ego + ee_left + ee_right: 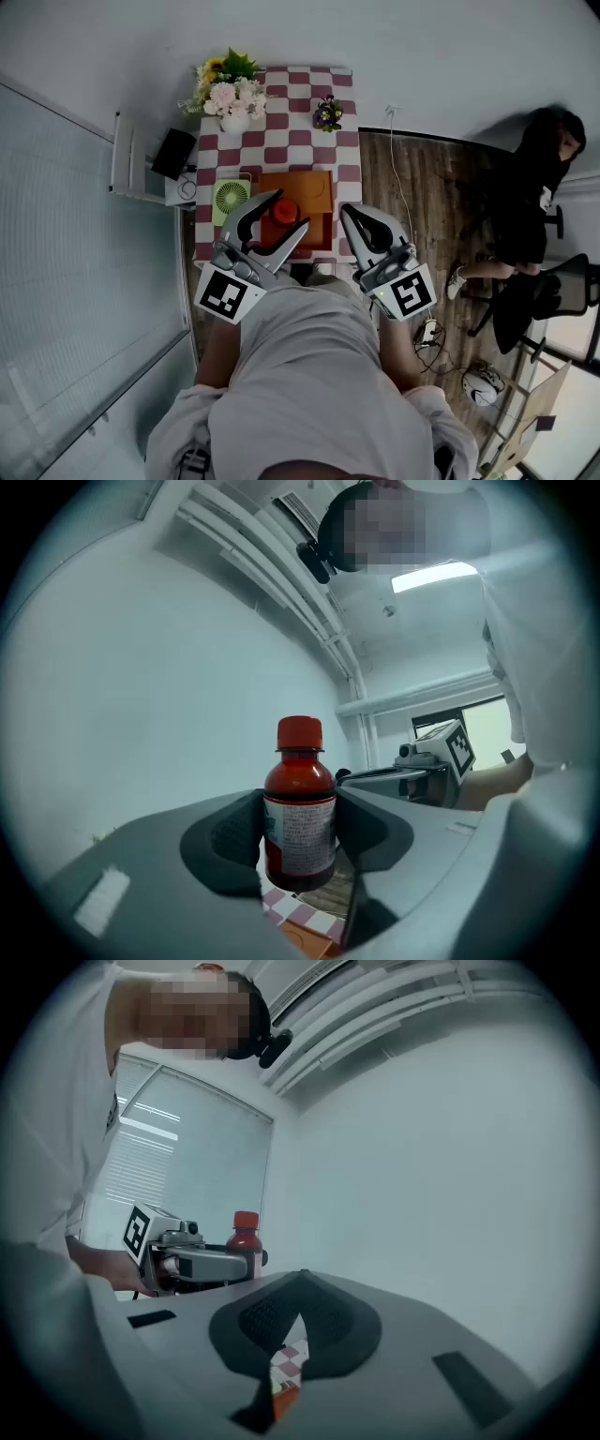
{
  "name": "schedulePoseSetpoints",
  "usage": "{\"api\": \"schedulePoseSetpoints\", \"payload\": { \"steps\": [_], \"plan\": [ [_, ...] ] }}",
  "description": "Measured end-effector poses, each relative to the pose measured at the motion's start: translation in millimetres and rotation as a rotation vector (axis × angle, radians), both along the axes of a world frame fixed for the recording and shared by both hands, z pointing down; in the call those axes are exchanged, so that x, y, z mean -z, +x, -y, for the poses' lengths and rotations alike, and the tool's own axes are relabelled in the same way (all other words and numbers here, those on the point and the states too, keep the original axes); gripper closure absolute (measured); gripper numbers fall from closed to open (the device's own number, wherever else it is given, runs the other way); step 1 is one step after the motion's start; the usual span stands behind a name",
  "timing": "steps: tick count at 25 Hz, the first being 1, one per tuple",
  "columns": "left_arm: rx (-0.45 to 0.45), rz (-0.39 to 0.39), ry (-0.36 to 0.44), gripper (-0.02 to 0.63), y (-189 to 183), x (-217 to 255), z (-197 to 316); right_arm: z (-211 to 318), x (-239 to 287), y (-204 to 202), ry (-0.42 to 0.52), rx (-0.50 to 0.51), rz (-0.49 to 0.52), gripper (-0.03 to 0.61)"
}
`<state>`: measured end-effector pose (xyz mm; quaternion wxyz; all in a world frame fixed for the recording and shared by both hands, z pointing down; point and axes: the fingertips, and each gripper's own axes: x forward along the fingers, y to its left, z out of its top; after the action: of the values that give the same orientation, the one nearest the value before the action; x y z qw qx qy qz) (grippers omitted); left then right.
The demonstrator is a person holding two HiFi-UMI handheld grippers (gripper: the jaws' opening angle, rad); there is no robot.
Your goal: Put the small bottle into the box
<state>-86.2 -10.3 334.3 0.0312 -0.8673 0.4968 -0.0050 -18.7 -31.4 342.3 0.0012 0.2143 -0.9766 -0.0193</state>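
Observation:
A small brown-red bottle [300, 808] with a red cap and a white label stands upright between the dark pads [234, 832] of my left gripper [300, 834], which is shut on it. In the head view the left gripper [291, 210] holds the bottle [284, 214] just over the near left part of the orange box [314, 192] on the checkered table [300, 141]. My right gripper [349, 212] hovers at the box's right side, shut, with nothing in it [298, 1312]. From the right gripper view the bottle [245, 1241] shows to the left, above the left gripper's fingers.
A green fan [231, 197] stands left of the box. A vase of flowers [230, 94] and a small purple plant [327, 112] sit at the table's far end. A side shelf holds a black item [173, 153]. A person [534, 197] and an office chair [553, 300] are at right.

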Motion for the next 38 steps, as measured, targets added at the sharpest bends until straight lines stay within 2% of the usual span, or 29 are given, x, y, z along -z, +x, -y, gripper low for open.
{"api": "schedulePoseSetpoints", "payload": {
  "steps": [9, 16, 18, 22, 38],
  "plan": [
    [-0.021, 0.014, -0.014, 0.394, 4, -7, 0, -1, 3, 1, 0.000, 0.016, 0.021, 0.578],
    [-0.034, 0.089, -0.021, 0.394, 6, -15, 0, 13, -9, 19, -0.105, -0.021, 0.090, 0.577],
    [-0.022, 0.076, -0.021, 0.394, 2, -14, 0, 15, -14, 22, -0.140, -0.019, 0.100, 0.577],
    [0.022, -0.004, -0.010, 0.394, -5, -7, 2, 17, -18, 25, -0.172, -0.010, 0.115, 0.577],
    [0.138, -0.010, 0.000, 0.394, -37, -10, 4, 30, -25, 24, -0.162, 0.016, 0.110, 0.577]
  ]
}}
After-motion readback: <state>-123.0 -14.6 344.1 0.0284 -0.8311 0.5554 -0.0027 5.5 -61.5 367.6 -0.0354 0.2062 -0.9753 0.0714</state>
